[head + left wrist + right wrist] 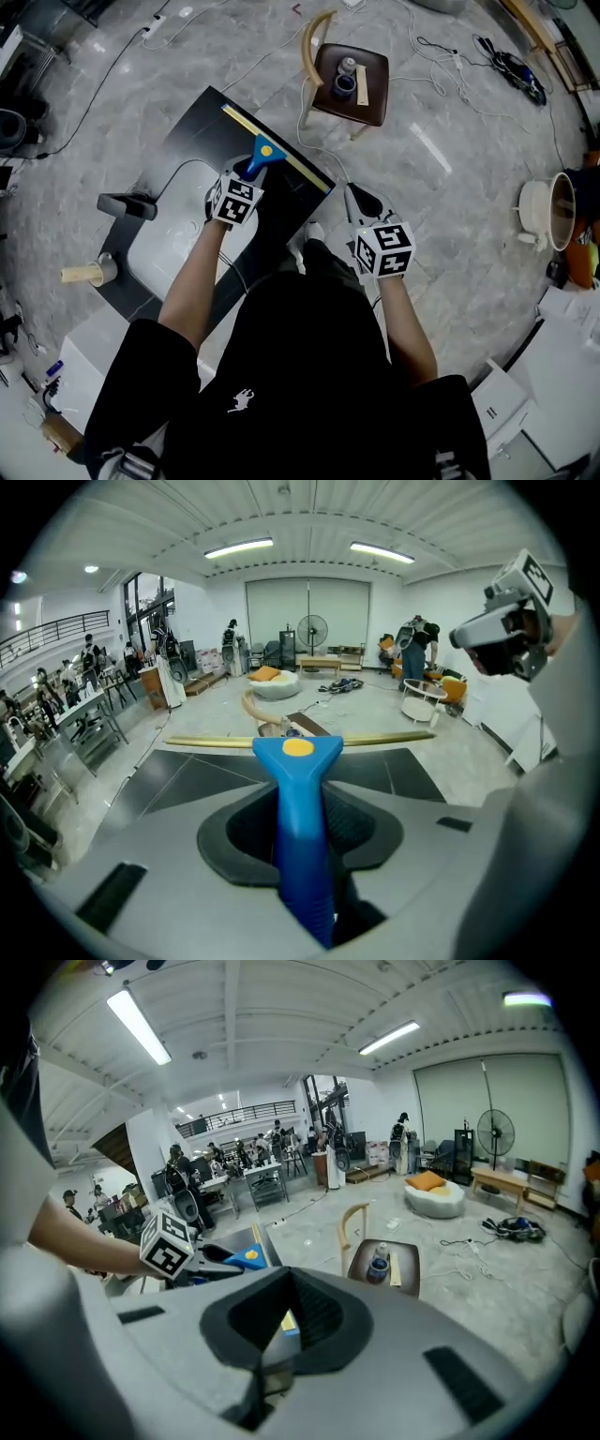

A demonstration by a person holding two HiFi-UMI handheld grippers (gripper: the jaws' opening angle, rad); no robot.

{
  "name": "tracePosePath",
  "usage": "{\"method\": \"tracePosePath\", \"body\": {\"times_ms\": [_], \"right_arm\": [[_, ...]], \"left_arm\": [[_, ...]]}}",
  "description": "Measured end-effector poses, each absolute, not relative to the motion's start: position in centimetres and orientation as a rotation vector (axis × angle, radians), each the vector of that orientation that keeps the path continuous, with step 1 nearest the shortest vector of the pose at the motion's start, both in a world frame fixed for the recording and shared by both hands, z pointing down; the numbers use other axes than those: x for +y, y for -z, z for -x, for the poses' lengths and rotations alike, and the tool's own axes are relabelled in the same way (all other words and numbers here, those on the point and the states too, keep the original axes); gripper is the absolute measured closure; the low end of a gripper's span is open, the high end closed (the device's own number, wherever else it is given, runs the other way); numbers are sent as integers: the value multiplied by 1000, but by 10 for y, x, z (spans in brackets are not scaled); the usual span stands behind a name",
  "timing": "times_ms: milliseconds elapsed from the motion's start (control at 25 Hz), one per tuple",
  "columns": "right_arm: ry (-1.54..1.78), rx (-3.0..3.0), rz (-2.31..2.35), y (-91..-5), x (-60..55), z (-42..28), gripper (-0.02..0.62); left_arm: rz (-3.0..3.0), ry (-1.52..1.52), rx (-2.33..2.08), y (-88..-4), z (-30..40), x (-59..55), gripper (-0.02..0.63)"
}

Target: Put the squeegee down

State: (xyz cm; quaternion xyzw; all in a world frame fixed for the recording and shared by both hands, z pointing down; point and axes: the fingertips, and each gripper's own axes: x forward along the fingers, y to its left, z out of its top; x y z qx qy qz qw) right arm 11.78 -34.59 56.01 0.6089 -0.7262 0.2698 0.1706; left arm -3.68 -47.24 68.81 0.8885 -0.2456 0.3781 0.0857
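Note:
The squeegee (262, 153) has a blue handle and a long brass-coloured blade; it hangs over the black table (202, 117). My left gripper (251, 171) is shut on the handle (302, 808), and the blade (384, 739) lies crosswise ahead of the jaws. From the right gripper view the squeegee (234, 1258) and the left gripper's marker cube (169, 1246) show at the left. My right gripper (354, 195) hovers off the table's right edge; its jaws (281, 1321) stand a narrow gap apart with nothing between them.
A white sink basin (178, 234) is set in the black table, with a black fitting (127, 204) at its left. A wooden chair (352, 80) carrying a bottle and a tape roll stands beyond the table. Cables (450, 61) run over the floor.

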Motion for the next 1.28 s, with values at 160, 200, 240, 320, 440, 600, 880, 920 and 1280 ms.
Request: {"method": "tracePosePath", "body": {"times_ms": [160, 200, 240, 320, 440, 600, 880, 920, 1280], "right_arm": [[-775, -2045, -1709, -567, -350, -119, 594], [-776, -2043, -1701, -568, -351, -119, 594], [-777, -2041, -1694, -569, -352, -119, 594], [-783, -2034, -1686, -573, -353, -120, 594], [-798, -2017, -1682, -579, -354, -124, 594], [-814, -2002, -1687, -584, -358, -128, 594], [-832, -2009, -1677, -587, -363, -126, 594], [-834, -2008, -1678, -587, -363, -126, 594], [-852, -1993, -1686, -592, -360, -127, 594]], "left_arm": [[-2623, -1144, -715, -699, 34, -475, 477], [-2618, -1148, -710, -700, 33, -475, 477], [-2615, -1150, -706, -702, 33, -475, 477], [-2607, -1150, -703, -705, 32, -478, 477], [-2598, -1151, -699, -711, 30, -481, 477], [-2589, -1161, -689, -717, 25, -485, 477], [-2573, -1189, -676, -726, 23, -485, 477], [-2571, -1194, -674, -727, 23, -485, 477], [-2569, -1200, -679, -731, 23, -489, 477]]}}
